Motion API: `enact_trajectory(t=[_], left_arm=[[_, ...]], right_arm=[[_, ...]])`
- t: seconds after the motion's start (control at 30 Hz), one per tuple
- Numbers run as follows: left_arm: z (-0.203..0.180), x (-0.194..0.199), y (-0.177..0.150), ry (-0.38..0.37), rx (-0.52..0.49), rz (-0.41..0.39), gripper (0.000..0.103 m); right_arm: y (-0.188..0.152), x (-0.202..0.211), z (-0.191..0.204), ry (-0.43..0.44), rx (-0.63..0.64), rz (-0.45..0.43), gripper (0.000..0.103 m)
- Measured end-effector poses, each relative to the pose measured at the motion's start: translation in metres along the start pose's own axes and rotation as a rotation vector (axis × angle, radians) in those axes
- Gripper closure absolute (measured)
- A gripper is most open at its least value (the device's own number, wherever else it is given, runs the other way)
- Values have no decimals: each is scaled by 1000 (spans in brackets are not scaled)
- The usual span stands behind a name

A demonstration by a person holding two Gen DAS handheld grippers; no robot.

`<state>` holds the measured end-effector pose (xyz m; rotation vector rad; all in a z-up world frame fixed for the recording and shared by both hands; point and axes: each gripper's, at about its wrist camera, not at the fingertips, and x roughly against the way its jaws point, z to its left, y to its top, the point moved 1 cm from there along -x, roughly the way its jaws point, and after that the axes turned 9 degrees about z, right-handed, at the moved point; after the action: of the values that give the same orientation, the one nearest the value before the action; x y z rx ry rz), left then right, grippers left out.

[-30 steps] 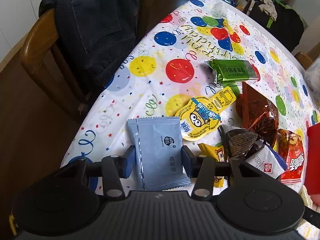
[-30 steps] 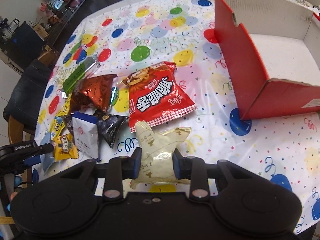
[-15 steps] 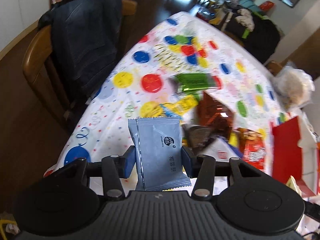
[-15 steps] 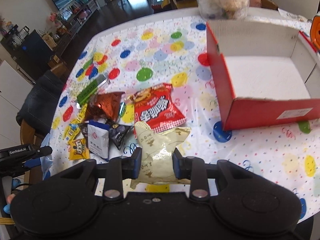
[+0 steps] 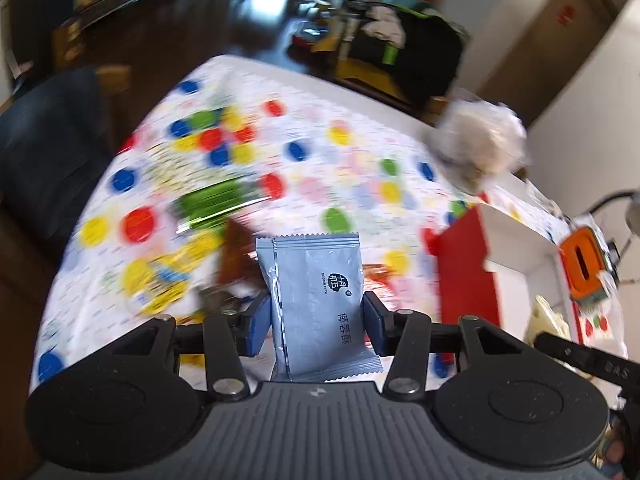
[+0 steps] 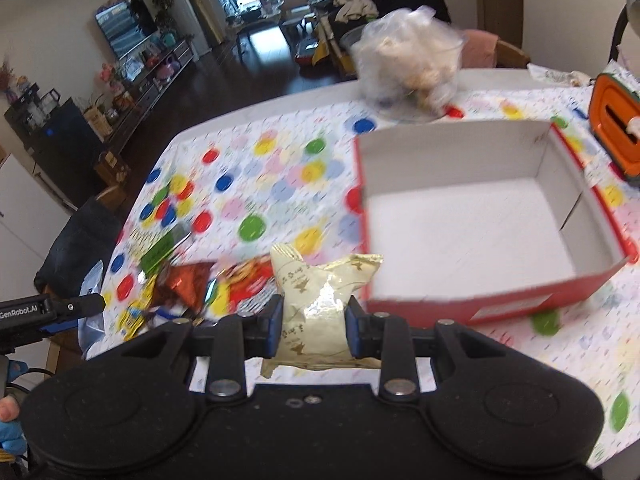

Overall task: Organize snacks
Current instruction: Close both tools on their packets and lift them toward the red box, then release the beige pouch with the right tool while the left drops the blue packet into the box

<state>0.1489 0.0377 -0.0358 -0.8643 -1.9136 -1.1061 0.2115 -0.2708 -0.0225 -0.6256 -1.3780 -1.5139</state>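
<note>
Left gripper (image 5: 316,322) clamped on grey packet (image 5: 318,300), right gripper (image 6: 314,326) clamped on cream packet (image 6: 320,308), both held above table (image 6: 280,184), red box (image 6: 472,220) near right edge, loose snacks (image 6: 180,288) near left edge

A clear plastic bag (image 6: 408,60) is set on the balloon-patterned desk (image 6: 280,184); an orange device (image 6: 618,136) is seen nearby.

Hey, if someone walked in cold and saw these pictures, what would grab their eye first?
Probably the two snacks held up close: a grey-blue packet clamped in the left gripper, and a cream-and-gold pouch in the right gripper. Behind them, the red box with its bare white inside stands on the balloon-print tablecloth, right of the loose snack pile.
</note>
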Motion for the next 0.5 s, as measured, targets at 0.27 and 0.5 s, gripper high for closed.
enact_trajectory(t=[0.27,0.5], left_arm=[[-101,-29,19,-33,-181,24,55],[-171,-59,27,-42,-299,64,55]], right_arm=[[33,-2,-61,-36,-18,-11,72],[55,-10,-110,-42,-46,4,72]])
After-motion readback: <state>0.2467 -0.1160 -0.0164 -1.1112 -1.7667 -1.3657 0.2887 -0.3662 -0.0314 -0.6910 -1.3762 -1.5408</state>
